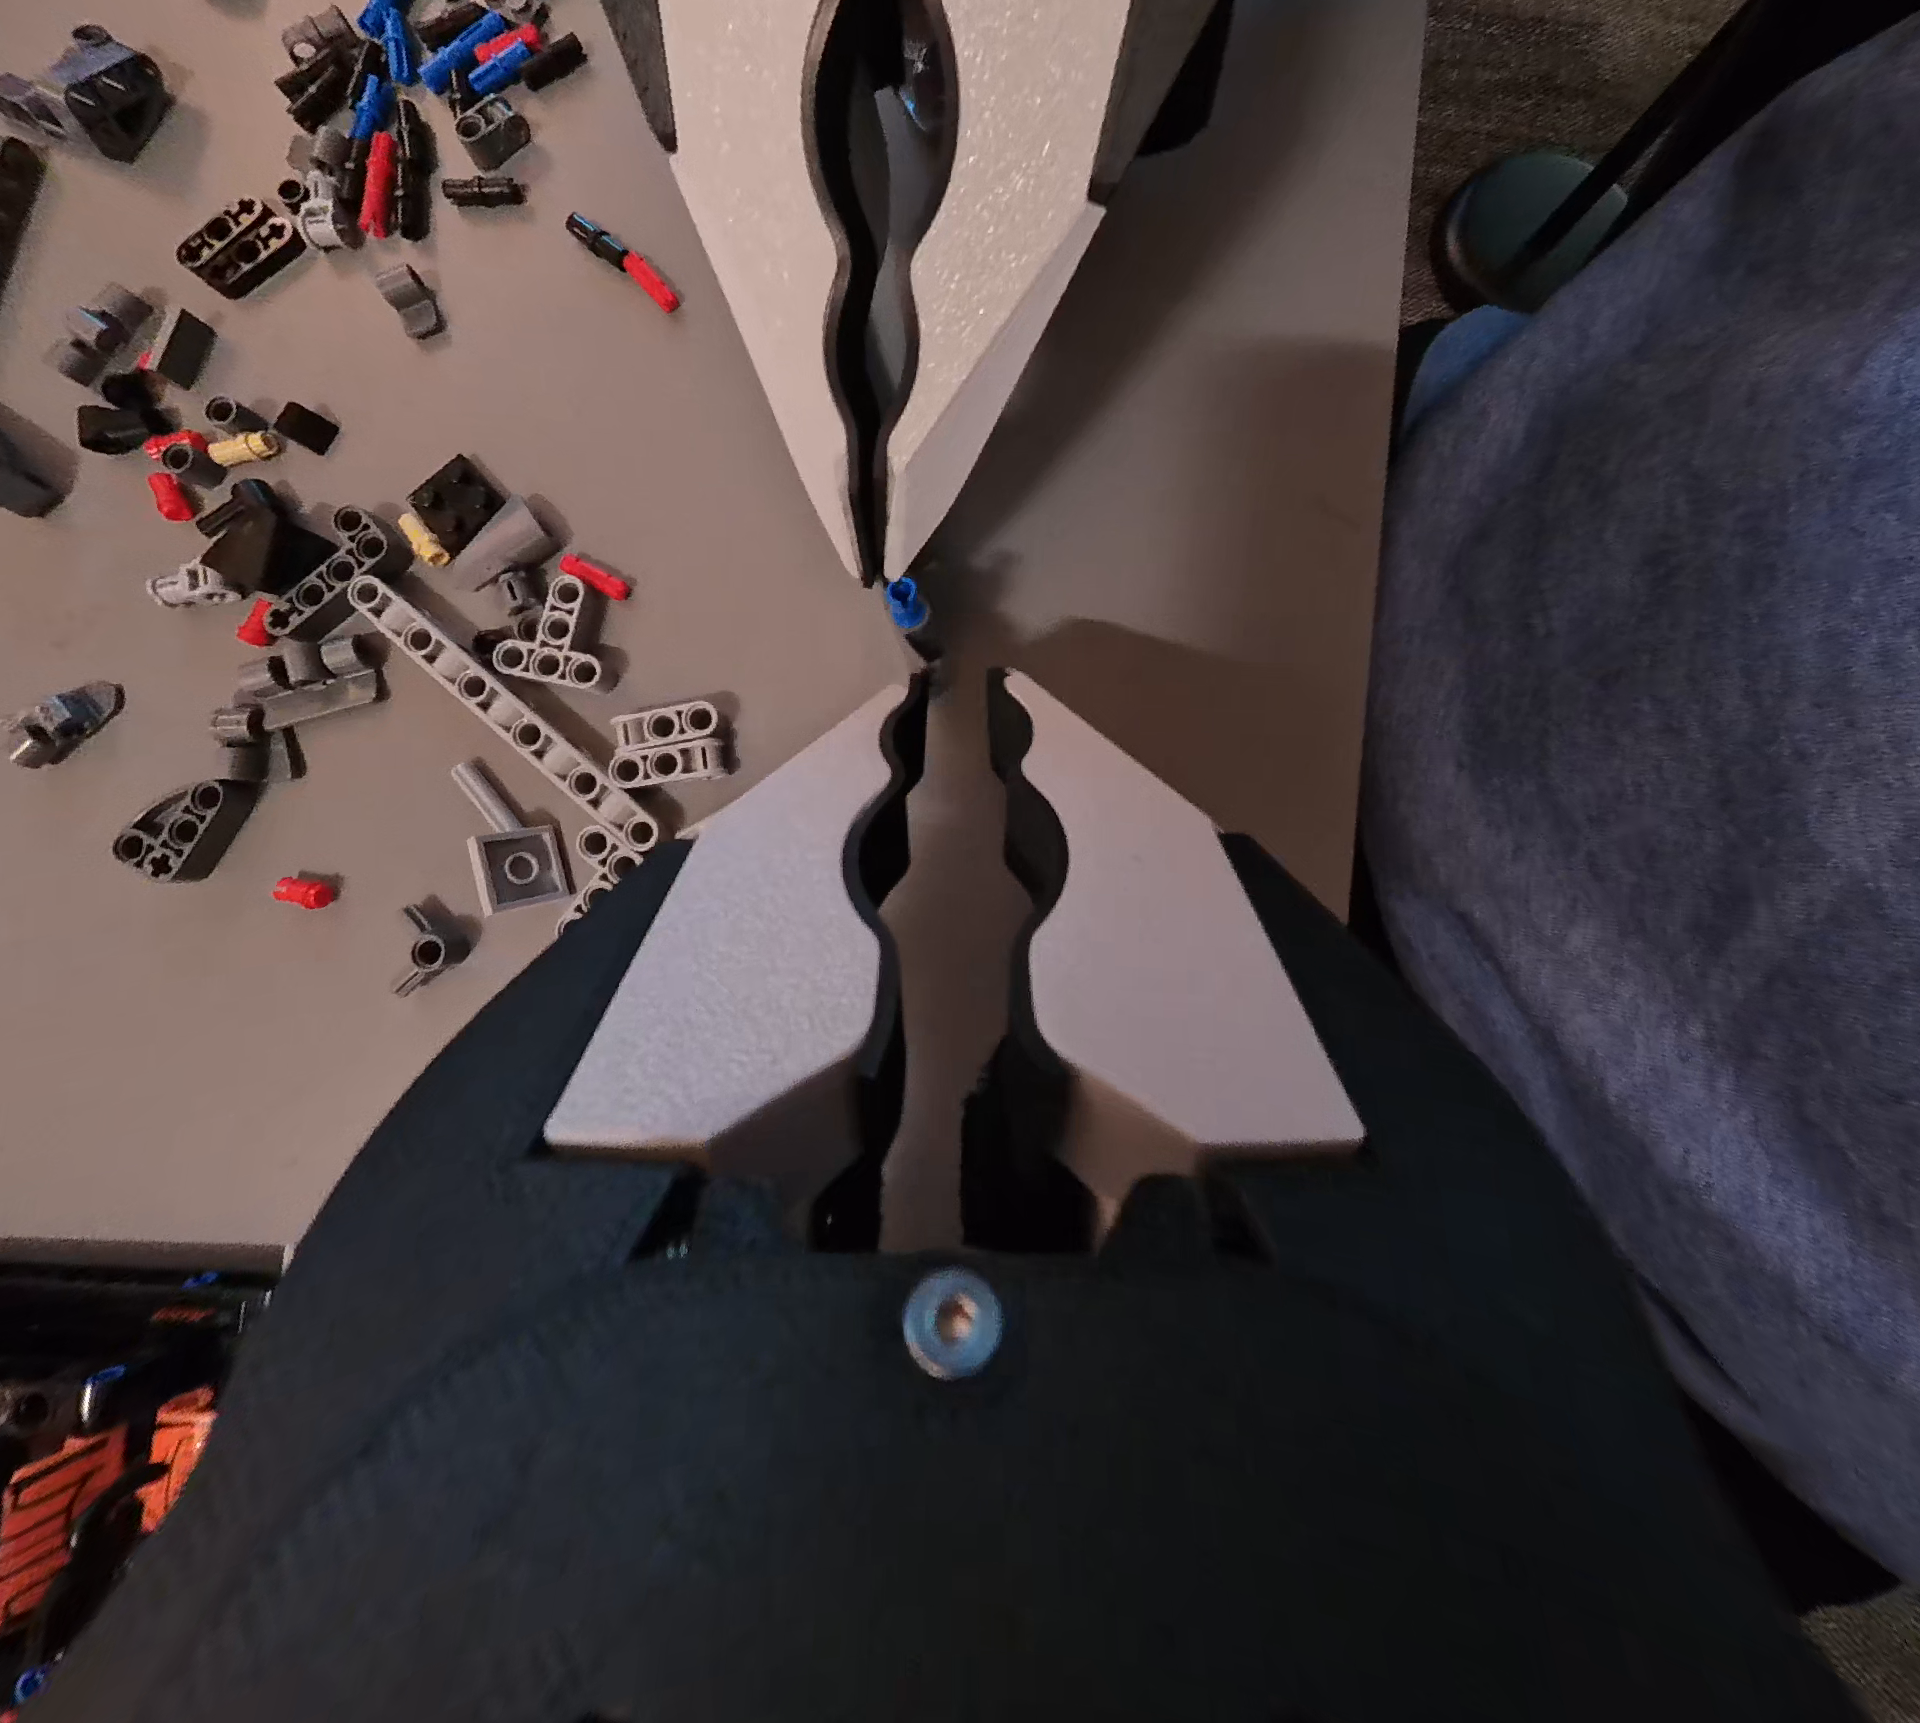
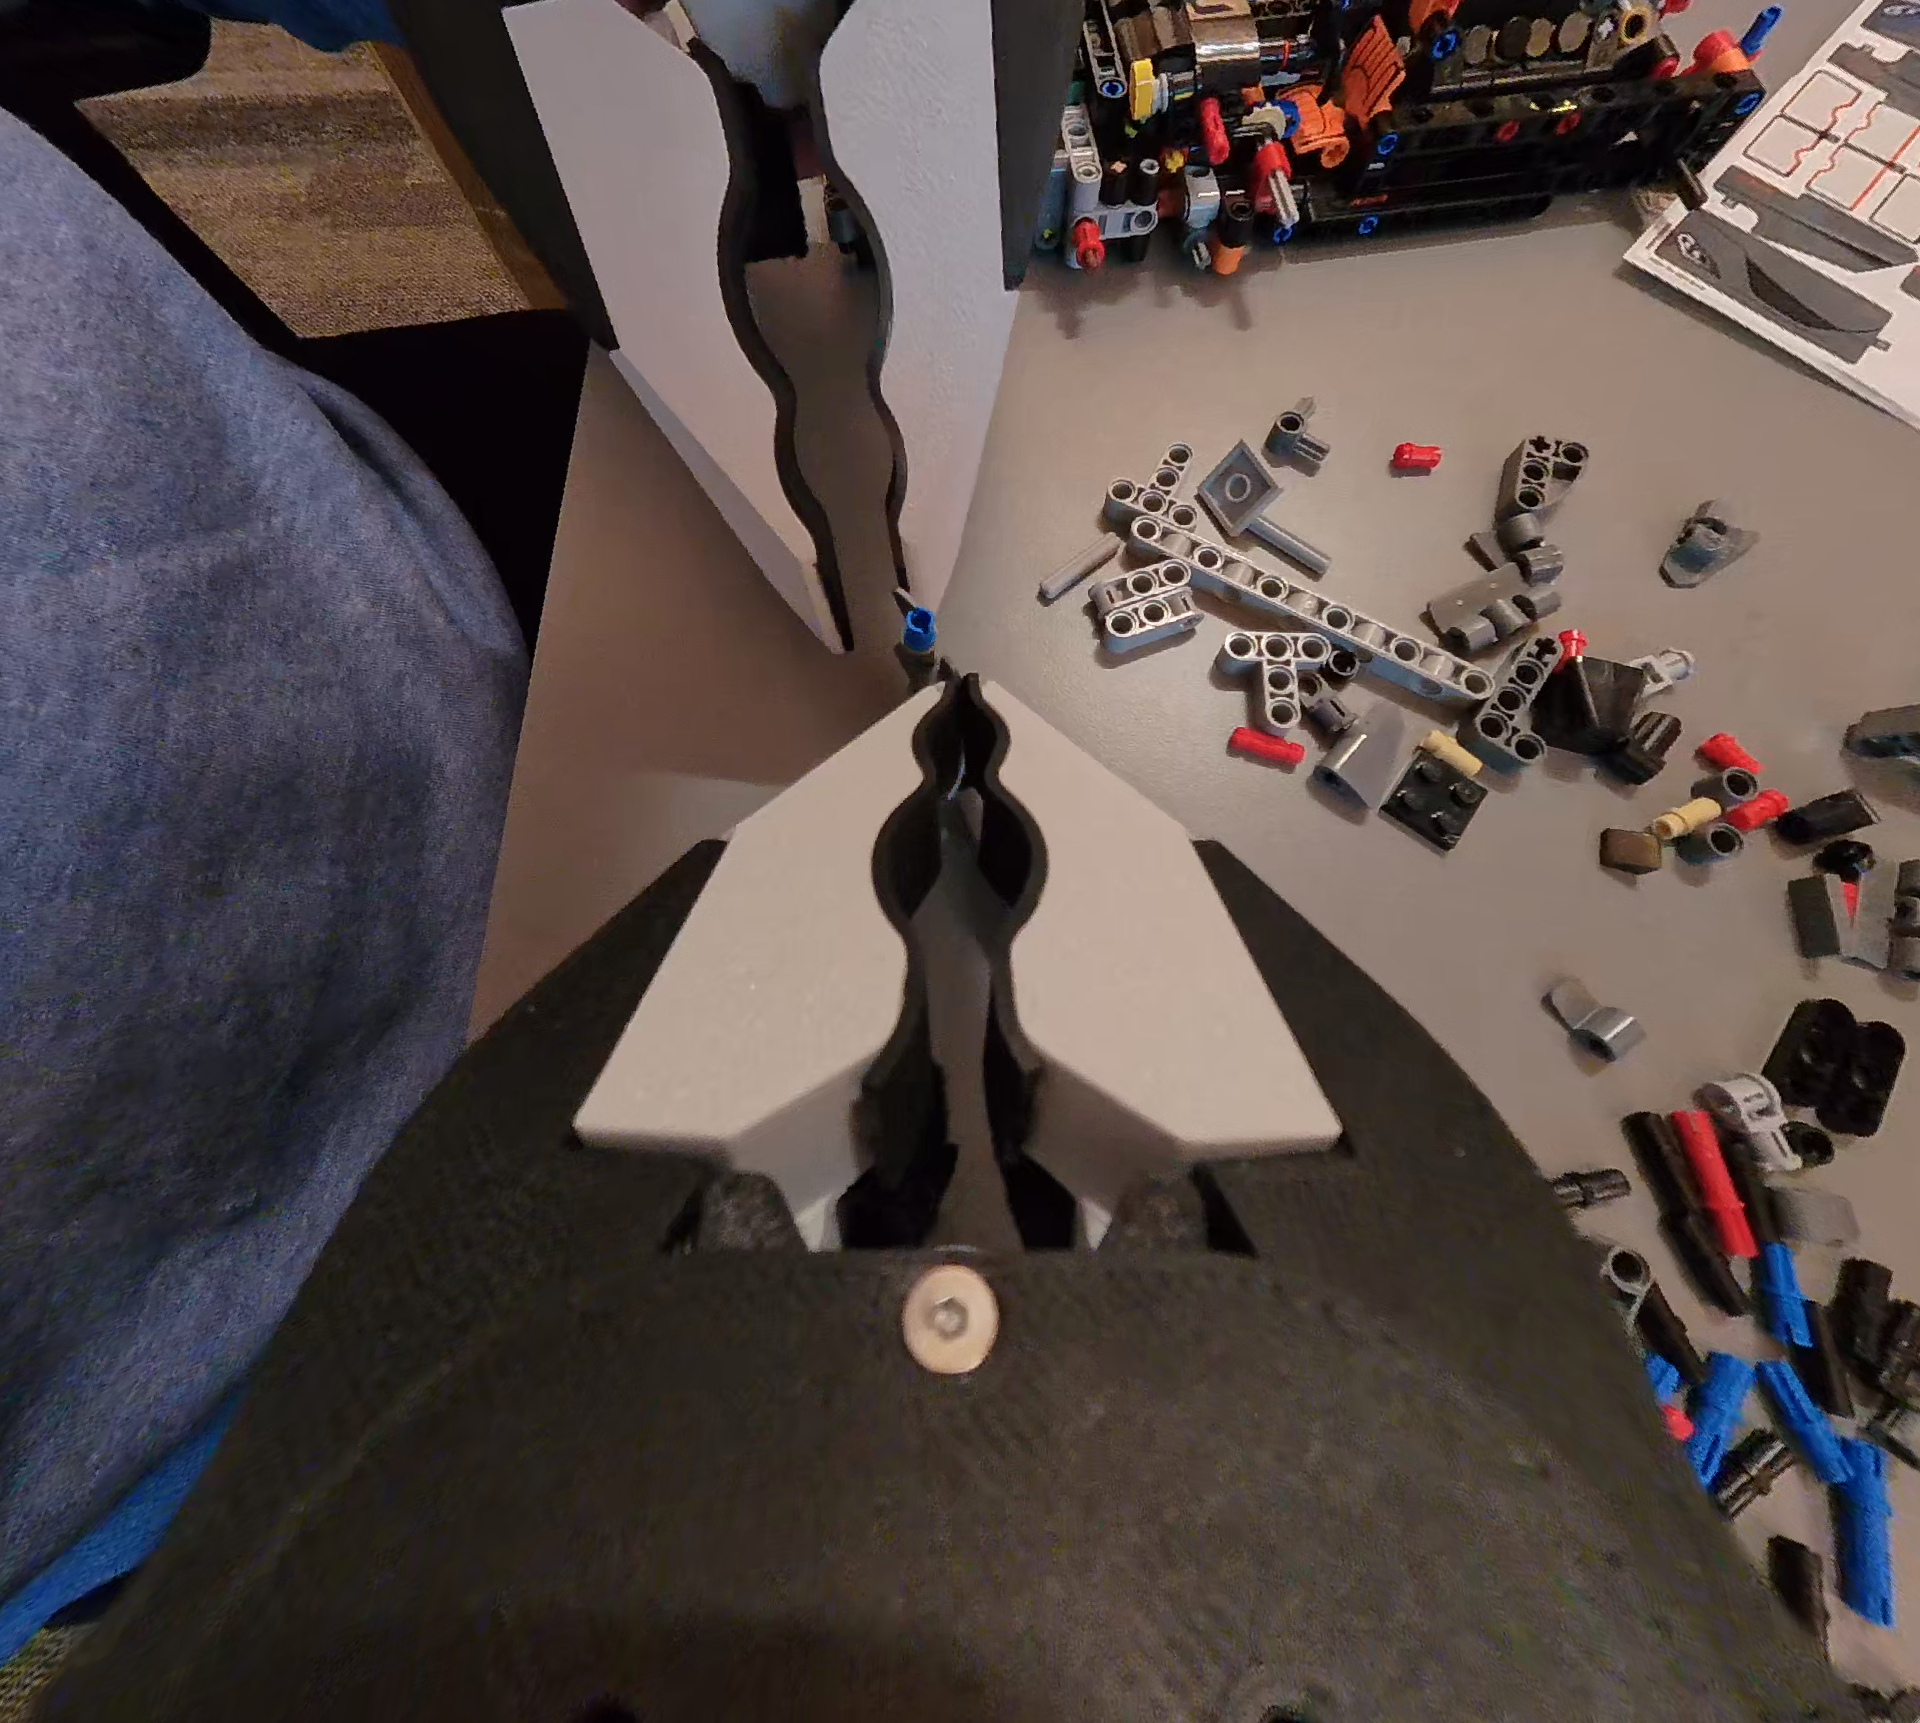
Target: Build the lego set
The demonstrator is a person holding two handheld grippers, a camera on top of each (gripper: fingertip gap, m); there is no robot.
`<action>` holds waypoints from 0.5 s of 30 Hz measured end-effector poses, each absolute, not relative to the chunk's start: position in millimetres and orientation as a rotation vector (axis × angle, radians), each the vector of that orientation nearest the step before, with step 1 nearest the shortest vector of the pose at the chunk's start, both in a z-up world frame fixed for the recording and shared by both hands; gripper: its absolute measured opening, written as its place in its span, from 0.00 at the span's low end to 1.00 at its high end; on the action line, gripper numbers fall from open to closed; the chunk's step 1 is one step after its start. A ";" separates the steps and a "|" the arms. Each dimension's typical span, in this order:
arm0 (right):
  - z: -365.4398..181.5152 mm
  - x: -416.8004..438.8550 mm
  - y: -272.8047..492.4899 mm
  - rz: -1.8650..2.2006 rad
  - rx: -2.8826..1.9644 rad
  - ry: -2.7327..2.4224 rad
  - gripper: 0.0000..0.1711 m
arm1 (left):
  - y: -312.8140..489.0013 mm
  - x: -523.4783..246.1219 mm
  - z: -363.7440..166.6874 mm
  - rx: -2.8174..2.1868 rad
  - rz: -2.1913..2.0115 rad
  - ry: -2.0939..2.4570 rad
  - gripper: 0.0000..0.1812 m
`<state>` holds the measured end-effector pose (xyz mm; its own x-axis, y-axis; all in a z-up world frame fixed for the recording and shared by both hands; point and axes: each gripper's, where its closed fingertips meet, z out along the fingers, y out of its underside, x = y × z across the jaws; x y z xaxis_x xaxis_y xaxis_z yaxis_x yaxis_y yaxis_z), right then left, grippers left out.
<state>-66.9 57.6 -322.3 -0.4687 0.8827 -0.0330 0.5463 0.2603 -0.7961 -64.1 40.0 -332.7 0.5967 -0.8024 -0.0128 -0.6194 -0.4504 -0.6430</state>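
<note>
Bare table (image 2: pixel 1299 364) lies open between the built model (image 2: pixel 1455 73) and the scattered parts (image 2: pixel 1351 634). Near the table edge the two grippers meet tip to tip over a clear strip, a blue pin (image 2: pixel 917 631) between their tips. The parts pile (image 1: pixel 436 42) and sticker sheet (image 2: pixel 1808 219) crowd the far sides.
</note>
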 end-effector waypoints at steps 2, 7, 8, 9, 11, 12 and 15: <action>-322.7 -66.5 58.0 1.068 -1.292 -2.120 0.00 | 40.6 -63.7 -332.2 -2.216 -0.384 1.115 0.02; -326.1 -66.2 57.6 1.048 -1.287 -2.130 0.00 | 40.8 -61.6 -332.5 -2.219 -0.386 1.106 0.00; -325.8 -66.4 57.3 1.042 -1.284 -2.130 0.00 | 40.5 -61.4 -333.0 -2.219 -0.372 1.113 0.00; -325.8 -66.4 57.0 1.037 -1.282 -2.132 0.00 | 39.9 -60.6 -333.3 -2.217 -0.369 1.115 0.00; -326.9 -66.1 56.3 1.029 -1.279 -2.139 0.00 | 38.7 -58.9 -335.4 -2.215 -0.356 1.122 0.00; -327.6 -65.9 55.9 1.021 -1.274 -2.144 0.00 | 38.5 -58.8 -337.1 -2.215 -0.336 1.128 0.00; -326.1 -66.0 54.5 1.015 -1.257 -2.143 0.00 | 38.0 -56.1 -336.5 -2.206 -0.334 1.127 0.00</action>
<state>-66.0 54.5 -326.1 -0.4807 0.8767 0.0166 0.5425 0.3122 -0.7799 -56.1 38.0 -336.5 0.6016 -0.7967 -0.0578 -0.6370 -0.4348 -0.6366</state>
